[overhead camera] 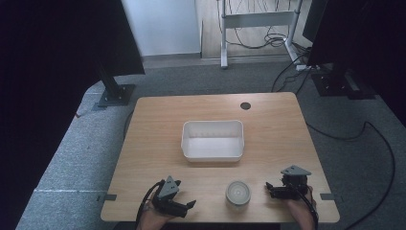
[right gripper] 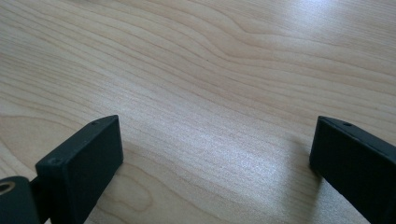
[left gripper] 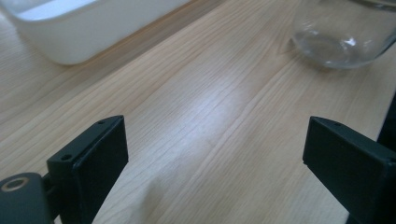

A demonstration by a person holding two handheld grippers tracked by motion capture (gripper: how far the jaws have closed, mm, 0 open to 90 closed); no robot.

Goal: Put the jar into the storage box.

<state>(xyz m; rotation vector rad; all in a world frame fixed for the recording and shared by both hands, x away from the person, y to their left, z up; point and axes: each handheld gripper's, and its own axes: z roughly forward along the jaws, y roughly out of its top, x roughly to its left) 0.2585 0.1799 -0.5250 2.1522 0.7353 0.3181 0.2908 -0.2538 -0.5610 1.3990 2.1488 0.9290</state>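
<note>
No brand, label or writing can be read on anything in the three views.

In the high view a clear glass jar (overhead camera: 238, 192) stands near the bottom edge of the wooden table (overhead camera: 158, 120), low in the frame and a little right of centre. It sits between the two tools: the left gripper (overhead camera: 184, 207) lies at lower left of it, near but apart, and the right gripper (overhead camera: 269, 189) lies just to its right, close without touching. Each is held by a hand coming in from the bottom edge.

In the left gripper view the jaws stand wide apart with bare wood between them; the jar (left gripper: 343, 35) shows at the upper right of the frame, well ahead of the jaws, and the white tub (left gripper: 84, 32) fills the upper left corner. In the right gripper view the jaws are likewise spread, holding nothing, with plain wood grain ahead of them.

The white tub (overhead camera: 212, 140), a rectangular bin, sits at the middle of the table in the high view, above the jar and well apart from it. A small dark round hole (overhead camera: 245, 106) marks the table near its top edge. Open wood lies to the left and right of the tub and between the tub and the jar. The jar and both grippers sit close to the table's bottom edge.
</note>
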